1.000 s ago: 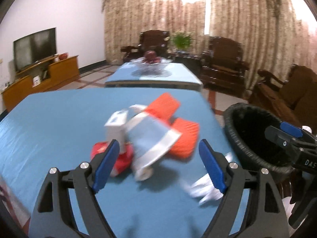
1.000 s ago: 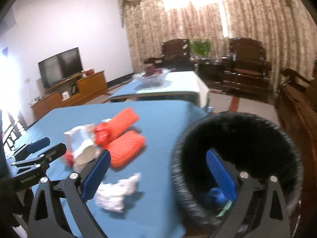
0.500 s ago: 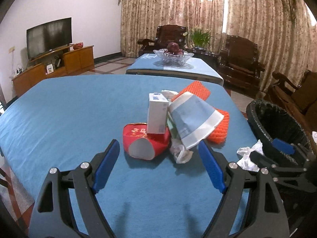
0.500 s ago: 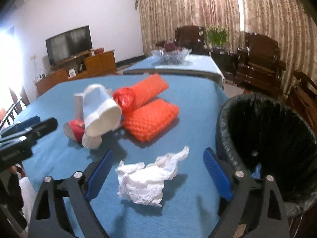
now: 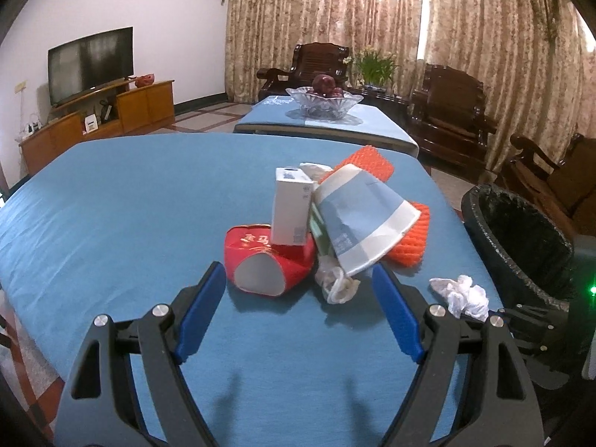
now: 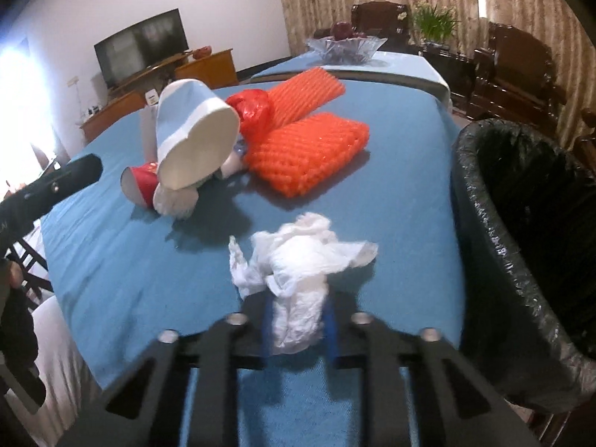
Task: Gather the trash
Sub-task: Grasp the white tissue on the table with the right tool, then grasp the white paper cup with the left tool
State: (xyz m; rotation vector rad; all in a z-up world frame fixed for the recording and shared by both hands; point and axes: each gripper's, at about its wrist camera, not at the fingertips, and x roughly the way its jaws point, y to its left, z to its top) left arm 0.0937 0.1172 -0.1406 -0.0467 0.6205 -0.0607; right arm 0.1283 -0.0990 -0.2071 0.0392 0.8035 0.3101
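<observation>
My right gripper [image 6: 298, 329] is shut on a crumpled white tissue [image 6: 298, 283], low over the blue table; the tissue also shows in the left wrist view [image 5: 462, 294]. My left gripper [image 5: 298, 313] is open and empty, just short of a trash pile: a red paper cup [image 5: 264, 260] on its side, a white box [image 5: 290, 206], a blue-and-white paper cup [image 5: 361, 219], orange foam nets [image 5: 409, 238] and a small white wad [image 5: 337, 283]. A black-lined bin [image 6: 529, 231] stands at the table's right edge.
The blue table [image 5: 111, 205] stretches left and back. A second table with a glass fruit bowl [image 5: 324, 100] stands behind. Dark wooden chairs [image 5: 450, 100] line the right, and a TV [image 5: 89, 63] on a cabinet stands far left.
My right gripper swung from over the bin to the table and closed on the white tissue. My left gripper pulled back a little from the pile and stayed open.
</observation>
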